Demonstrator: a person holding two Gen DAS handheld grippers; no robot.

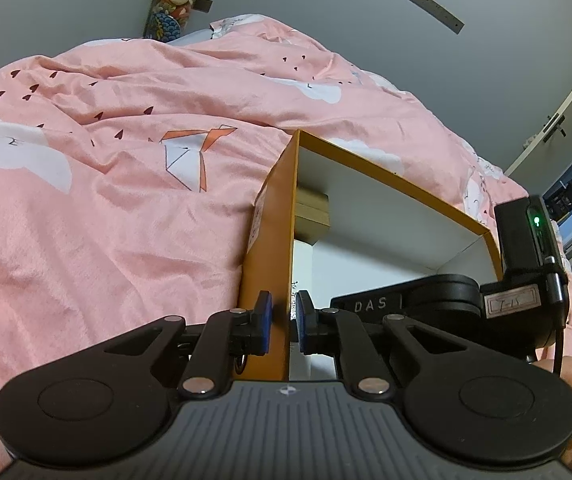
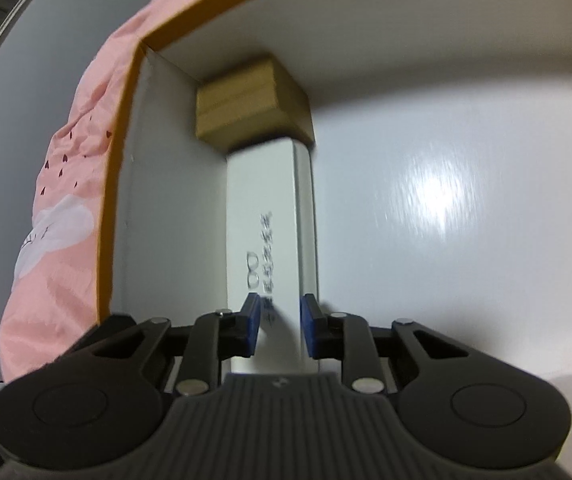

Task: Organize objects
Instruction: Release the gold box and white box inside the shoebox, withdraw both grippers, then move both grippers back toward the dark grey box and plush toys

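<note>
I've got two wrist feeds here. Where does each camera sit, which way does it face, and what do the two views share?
Left wrist: sits behind the left gripper, low at the orange box, facing across the pink bedspread; jaws straddle the box's side wall; right gripper shows.
Right wrist: behind the right gripper, looking down into the box; jaws around the white carton.
Shared: orange box, brown block, white carton, bedspread.
</note>
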